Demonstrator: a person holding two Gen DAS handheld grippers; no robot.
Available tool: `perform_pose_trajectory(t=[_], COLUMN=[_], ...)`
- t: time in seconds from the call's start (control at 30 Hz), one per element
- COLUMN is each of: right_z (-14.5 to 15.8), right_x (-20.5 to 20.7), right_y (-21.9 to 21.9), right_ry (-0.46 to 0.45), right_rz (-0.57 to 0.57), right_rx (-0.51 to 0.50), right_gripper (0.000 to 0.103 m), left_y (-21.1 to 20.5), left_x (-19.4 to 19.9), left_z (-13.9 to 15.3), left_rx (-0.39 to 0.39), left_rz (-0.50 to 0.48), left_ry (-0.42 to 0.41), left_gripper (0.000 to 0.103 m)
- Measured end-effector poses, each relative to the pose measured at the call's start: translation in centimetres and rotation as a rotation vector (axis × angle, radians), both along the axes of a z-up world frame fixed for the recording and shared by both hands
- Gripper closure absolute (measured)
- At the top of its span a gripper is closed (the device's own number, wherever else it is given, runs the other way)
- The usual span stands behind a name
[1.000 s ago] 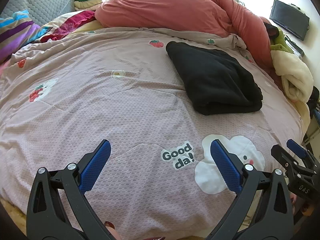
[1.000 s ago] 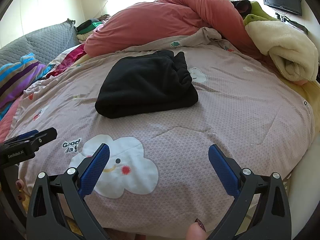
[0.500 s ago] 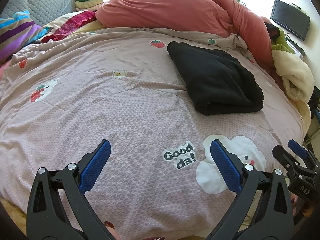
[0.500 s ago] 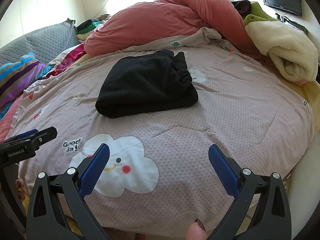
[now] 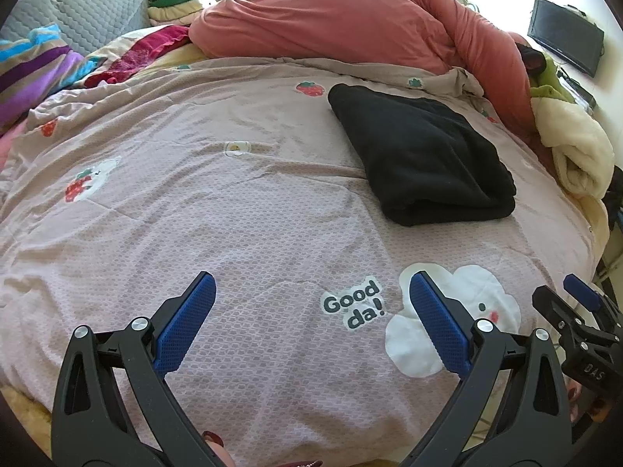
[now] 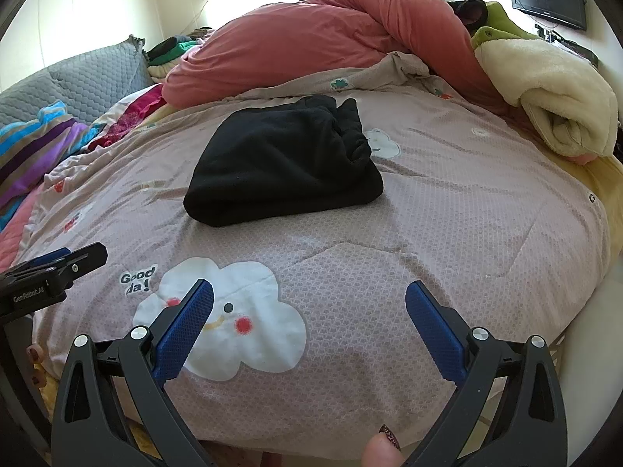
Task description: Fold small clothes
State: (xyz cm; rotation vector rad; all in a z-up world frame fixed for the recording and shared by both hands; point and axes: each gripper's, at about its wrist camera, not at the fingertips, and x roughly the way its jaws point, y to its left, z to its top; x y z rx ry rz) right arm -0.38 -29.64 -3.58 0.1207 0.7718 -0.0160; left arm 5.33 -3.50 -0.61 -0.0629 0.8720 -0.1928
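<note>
- A folded black garment (image 5: 424,155) lies on a bed's pink quilt (image 5: 233,214), toward the far side, below a heaped salmon duvet (image 5: 350,23).
- "Good da!" (image 5: 354,305) is printed on the quilt beside a white cloud face (image 6: 226,323); the left tool (image 5: 309,325) carries the lettering "GenRobot.AI", readable in the right wrist view.
- Both the left tool and the right tool (image 6: 309,327) hang released, blue pads spread wide, gripping nothing, near the bed's front edge.
- Open quilt stretches between the tools and the garment; a rolled cream blanket (image 6: 553,93) crowds the right edge.
</note>
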Motion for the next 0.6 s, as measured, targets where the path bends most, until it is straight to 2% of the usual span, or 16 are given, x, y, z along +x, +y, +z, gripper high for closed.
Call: perform_pose_trajectory(t=[0.43, 0.6], right_z=[-0.4, -0.4], right_x=[-0.1, -0.4], right_y=[-0.4, -1.4], right_ry=[0.010, 0.014], right_rz=[-0.032, -0.080], right_rx=[0.002, -0.001], right_gripper=[0.005, 0.005], left_y=[0.0, 0.3], left_x=[0.1, 0.1], left_z=[-0.1, -0.1], left_rx=[0.035, 0.012], left_rz=[0.013, 0.011], left_ry=[0.002, -0.001], left_gripper=[0.009, 0.009])
